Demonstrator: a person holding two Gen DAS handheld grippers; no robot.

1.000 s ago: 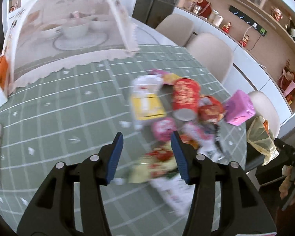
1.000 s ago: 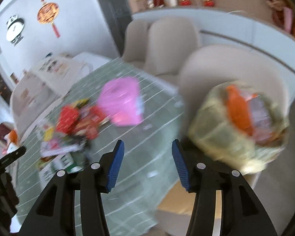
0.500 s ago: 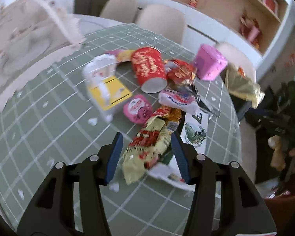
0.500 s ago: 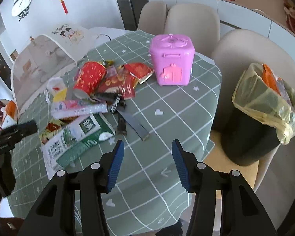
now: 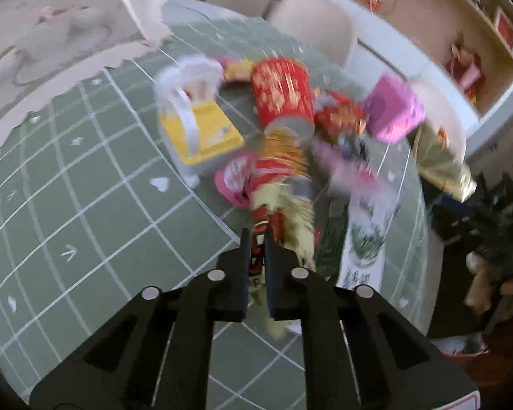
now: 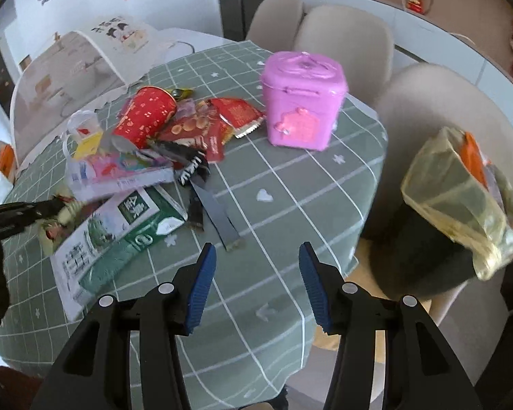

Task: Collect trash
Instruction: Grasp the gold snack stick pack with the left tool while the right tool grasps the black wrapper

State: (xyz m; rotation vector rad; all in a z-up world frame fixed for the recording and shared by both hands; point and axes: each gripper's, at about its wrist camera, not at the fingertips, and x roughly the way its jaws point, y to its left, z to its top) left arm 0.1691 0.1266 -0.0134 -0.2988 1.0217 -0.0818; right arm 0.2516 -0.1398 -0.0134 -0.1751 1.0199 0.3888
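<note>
**Desk trash, stock at the moment of first grip**

1. Left gripper: I have its jaws clamped tight on the near end of a red and yellow snack wrapper. The wrapper runs away from the jaws toward the middle of the pile; the view is blurred, so I cannot tell whether it is lifted or lying on the cloth.

2. Right gripper: jaws wide, nothing between them. I hold it over the near edge of the desk, which wears a green checked cloth.

3. Trash pile, on the left half of the desk as my right camera sees it:
- red paper cup, lying on its side;
- red snack packets, just beside the cup;
- green and white carton, flattened, nearest the desk edge;
- pink and white packet, between cup and carton;
- dark strips, trailing out from the pile toward my right gripper;
- small yellow and white box with a handle, at the far left of the pile.

4. Pink lidded box: upright, apart from the pile, toward the far right of the desk.

5. Bin: black, lined with a yellowish bag that holds orange litter; it sits on a beige chair just off the desk's right edge.

6. Mesh food cover: at the far side of the desk.
</note>
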